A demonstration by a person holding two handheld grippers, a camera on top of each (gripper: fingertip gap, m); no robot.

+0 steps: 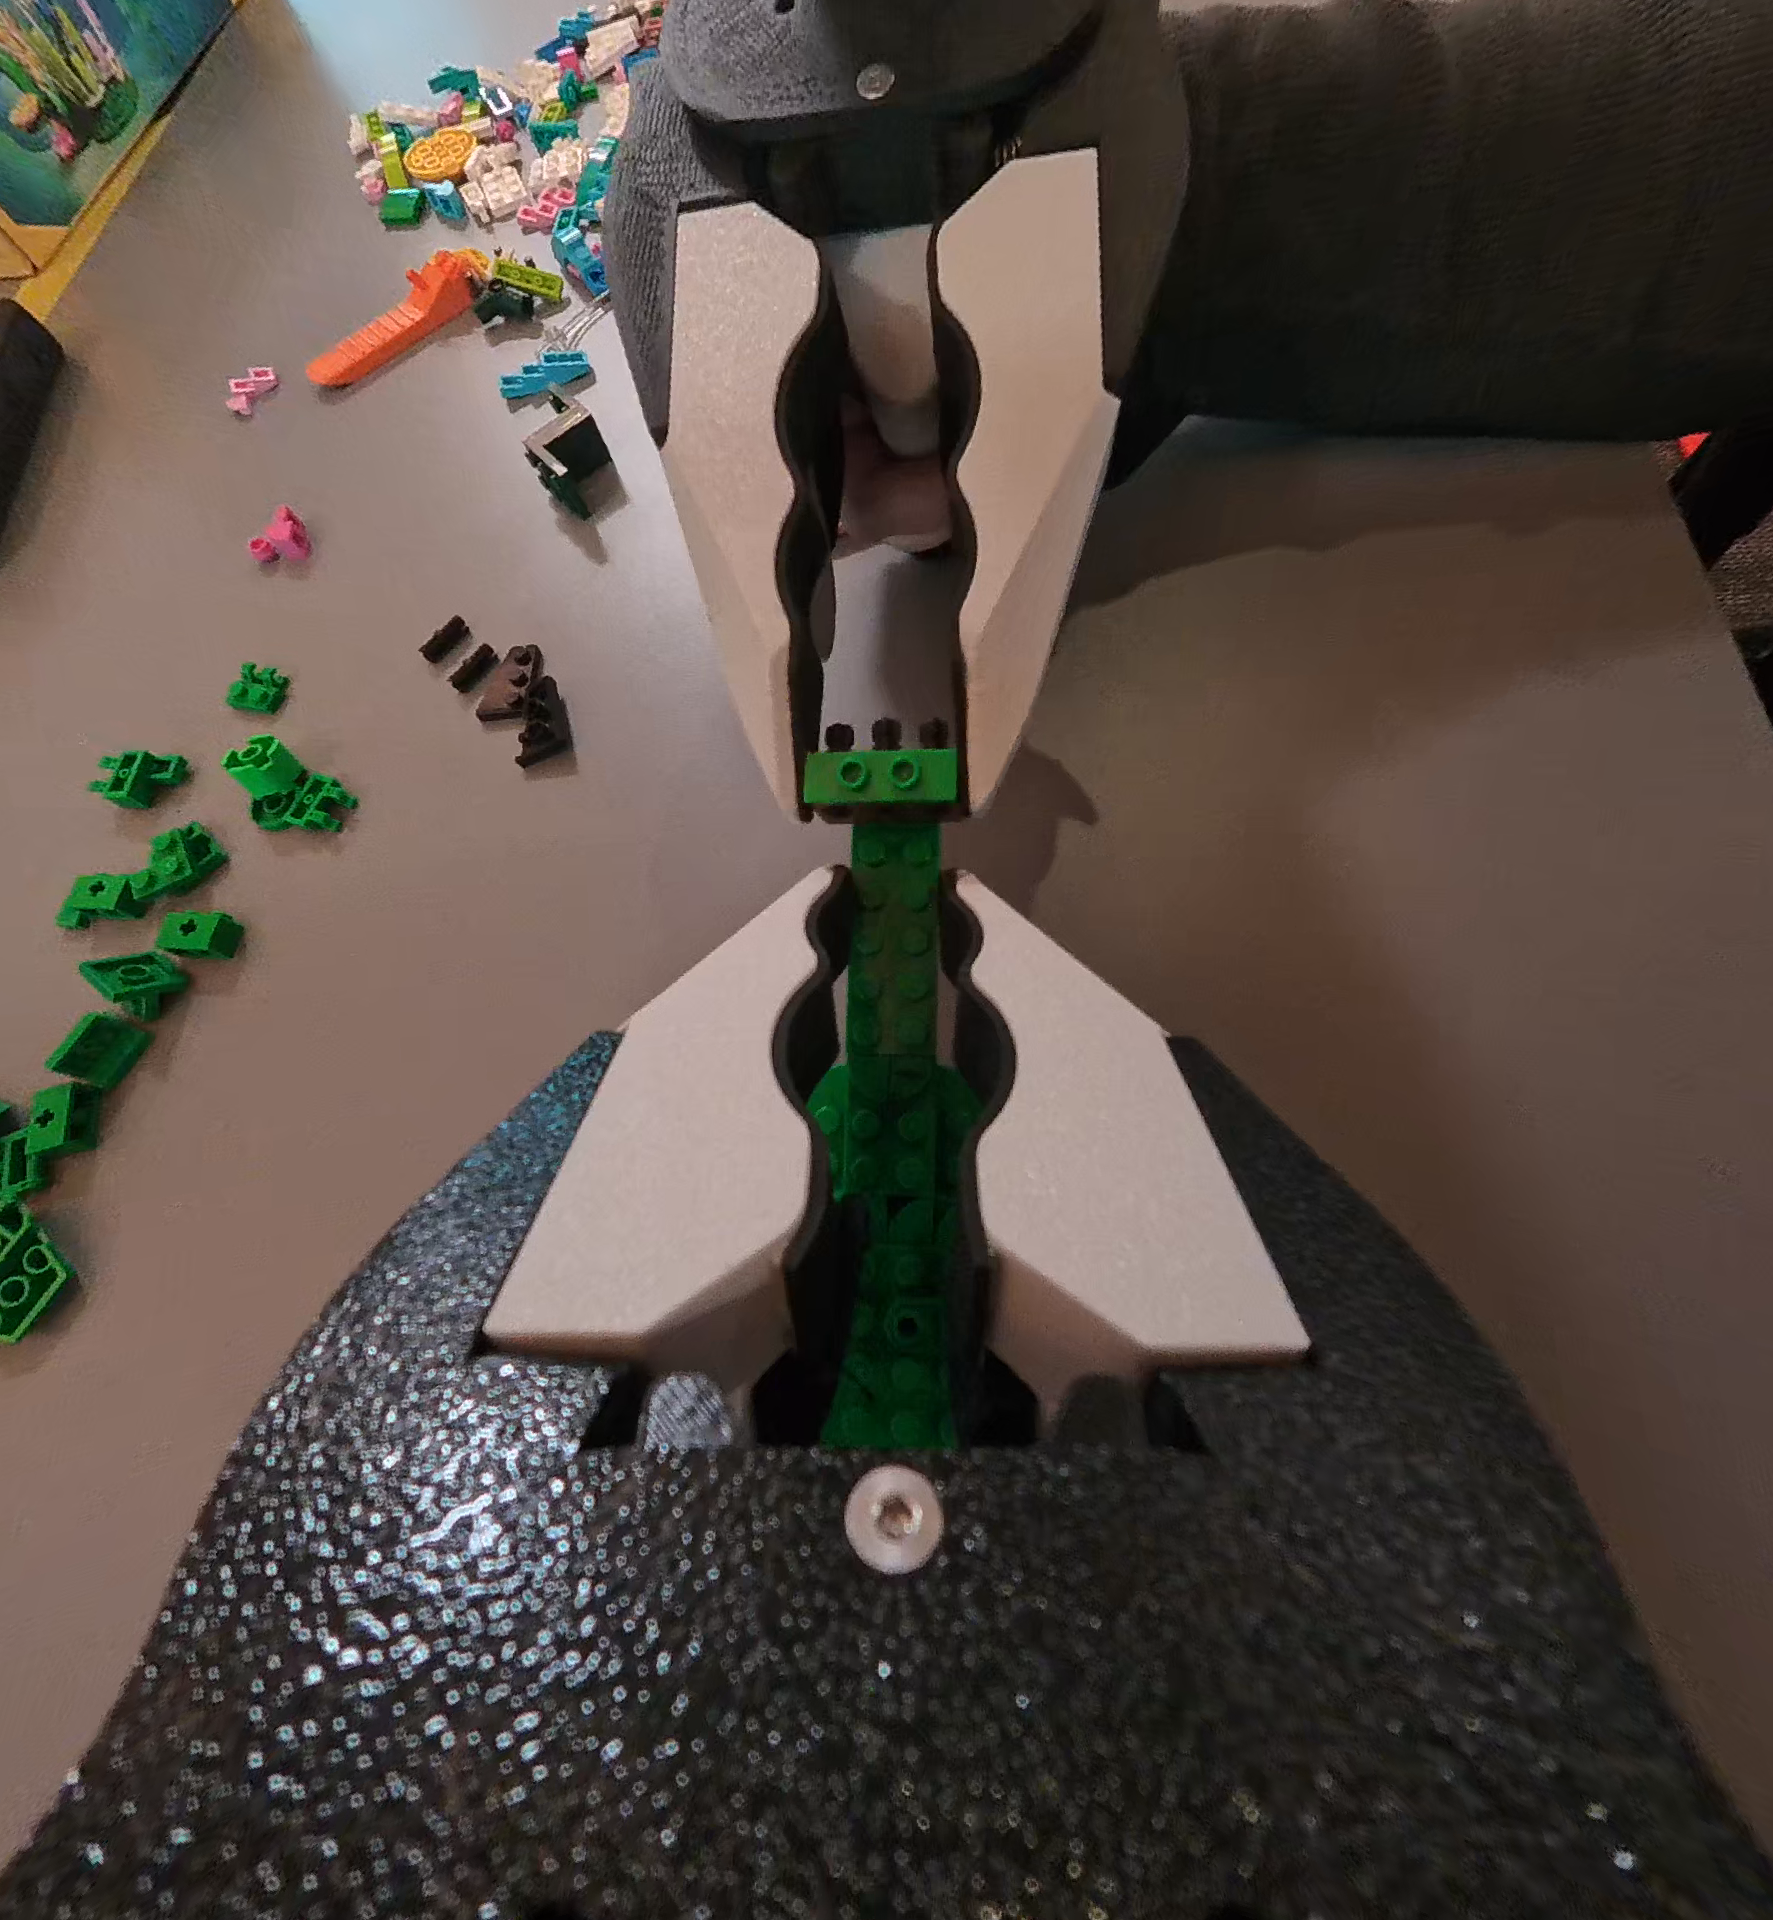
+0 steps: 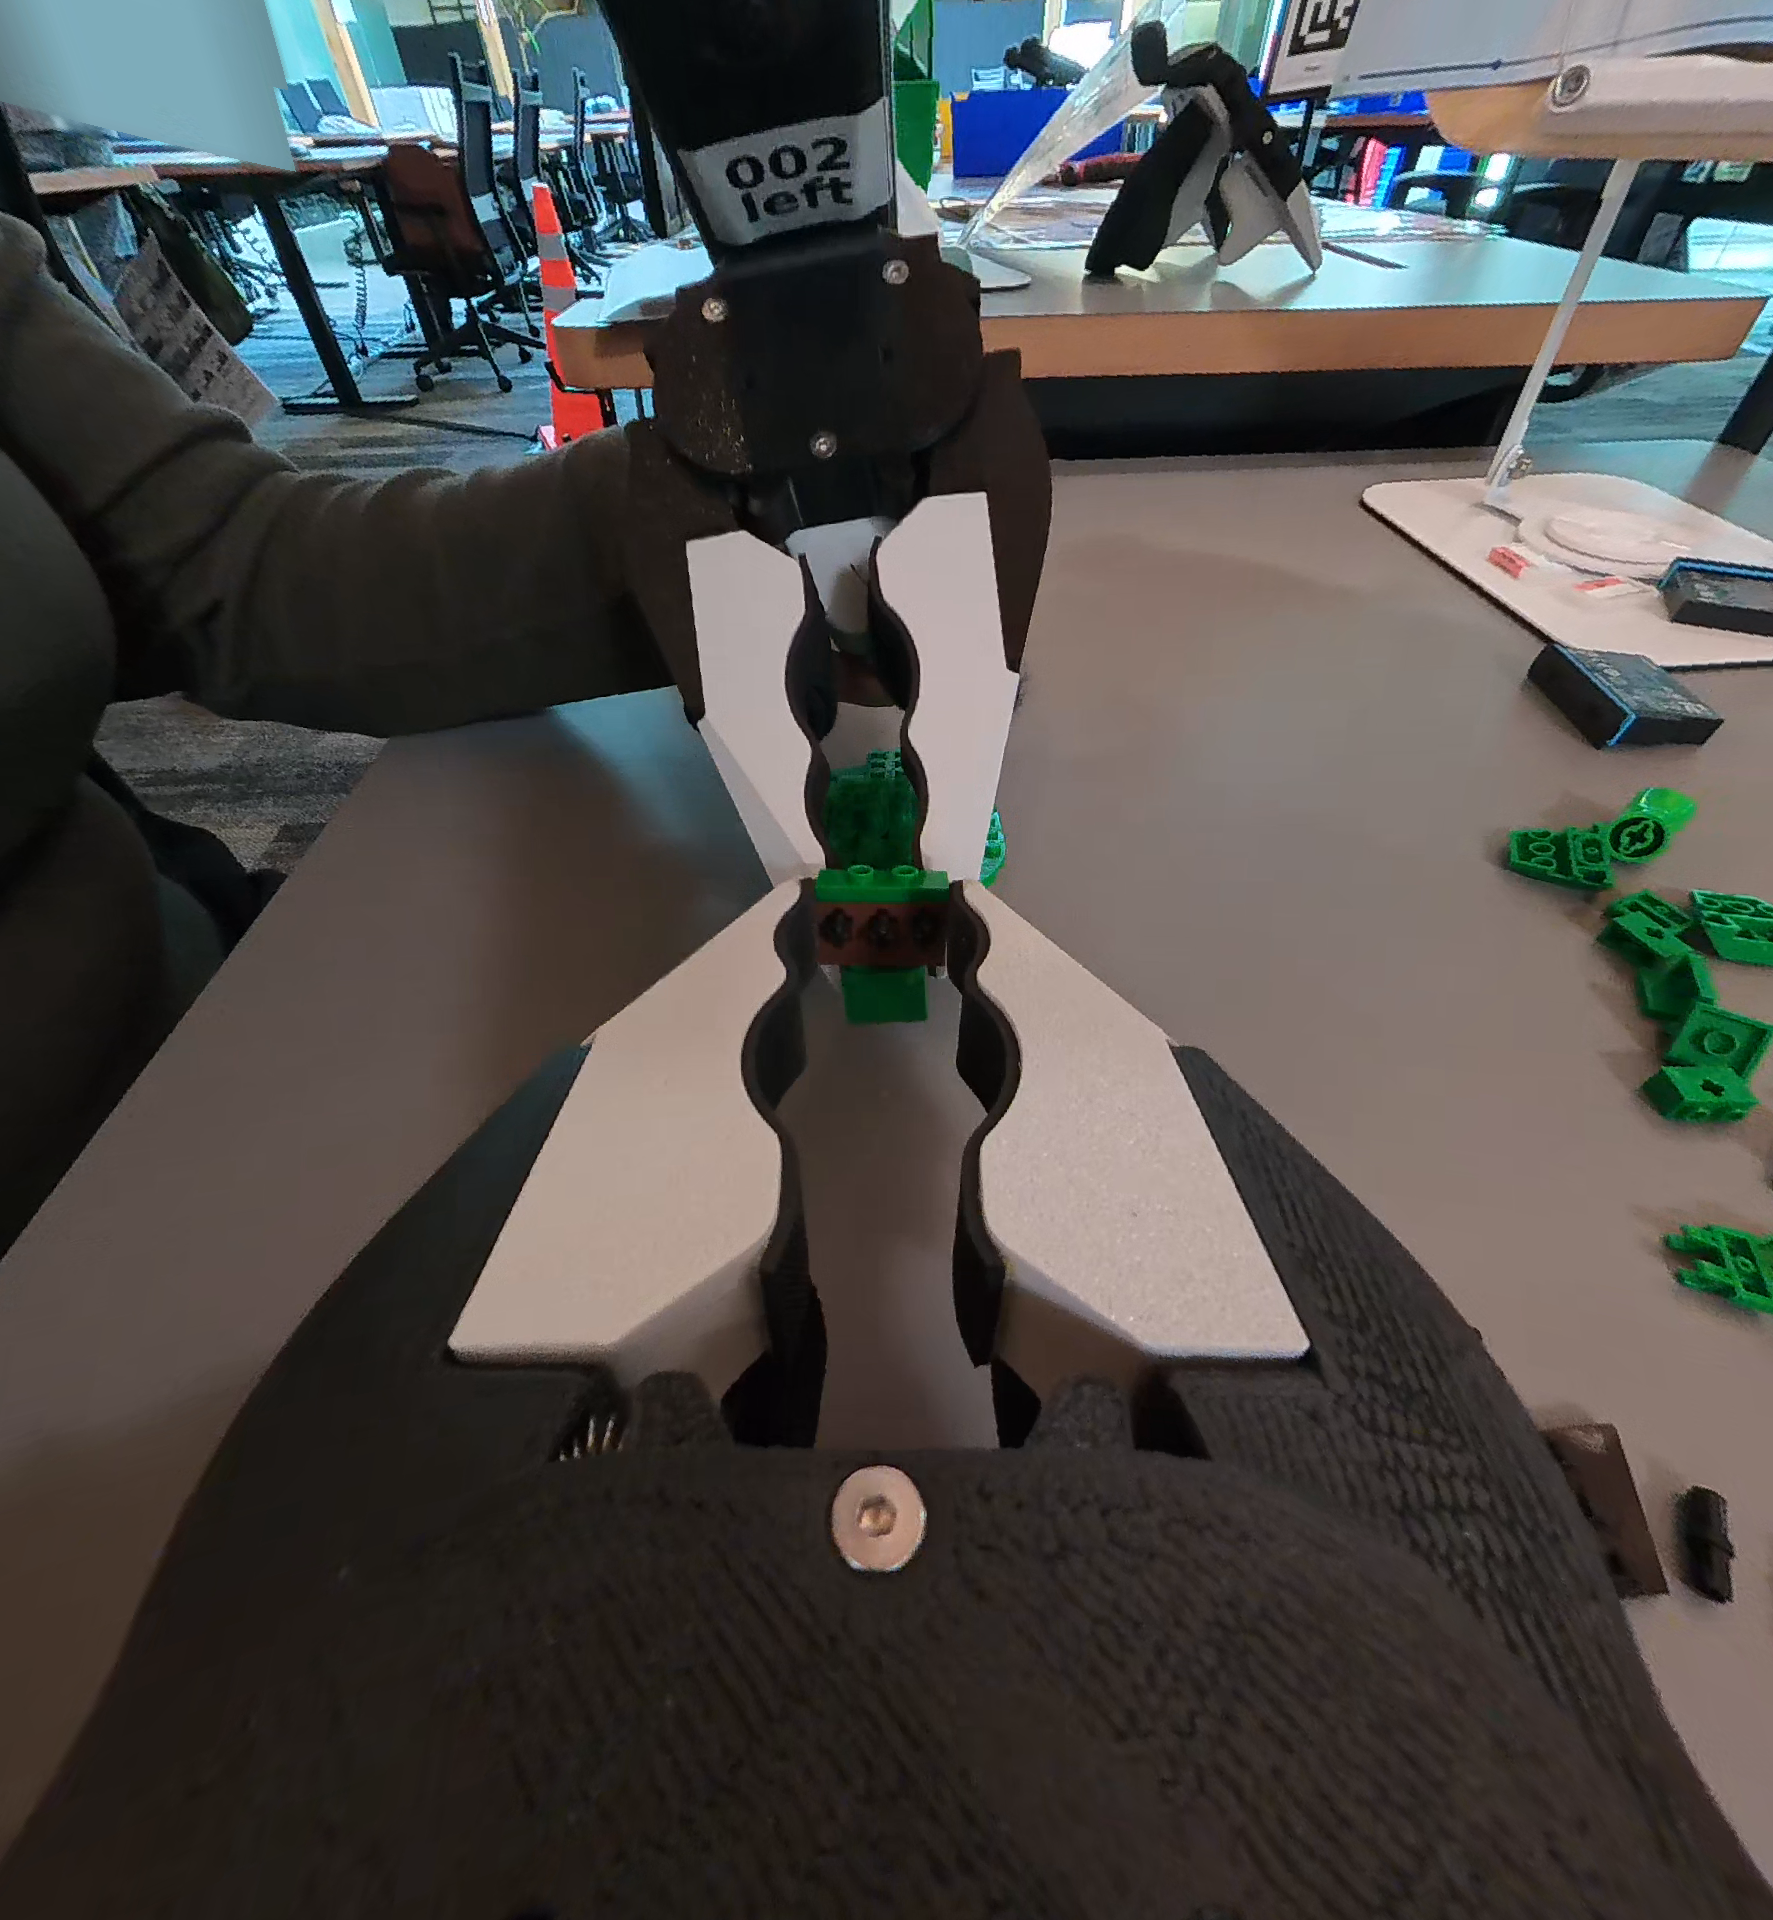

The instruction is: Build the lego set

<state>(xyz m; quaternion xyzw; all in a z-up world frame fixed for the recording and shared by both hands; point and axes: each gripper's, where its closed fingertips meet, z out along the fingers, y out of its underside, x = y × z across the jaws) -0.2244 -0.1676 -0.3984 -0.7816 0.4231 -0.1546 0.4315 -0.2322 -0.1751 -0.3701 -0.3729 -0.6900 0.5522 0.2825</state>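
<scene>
My left gripper [image 1: 897, 894] is shut on a long green Lego assembly [image 1: 892, 1039] that runs between its fingers and sticks out past the tips. My right gripper [image 1: 884, 795] faces it from above, shut on a small stack [image 1: 882, 777] of a green plate on a dark brown brick. The stack's end touches the tip of the green assembly. In the right wrist view, my right gripper [image 2: 882, 914] holds the brown and green stack [image 2: 880, 928]. The left gripper [image 2: 877, 842] stands opposite with the green assembly [image 2: 866, 810] behind it.
Loose green pieces [image 1: 134, 935] lie at the left of the grey table [image 1: 1381, 935], with black pieces [image 1: 508, 686], pink bits [image 1: 279, 540], an orange separator [image 1: 394, 332], a mixed-colour pile [image 1: 508, 135] and the set's box [image 1: 30, 104] beyond. In the right wrist view, green pieces [image 2: 1713, 987] and black blocks [image 2: 1620, 696] lie right. The tips of both grippers are at nearly the same place.
</scene>
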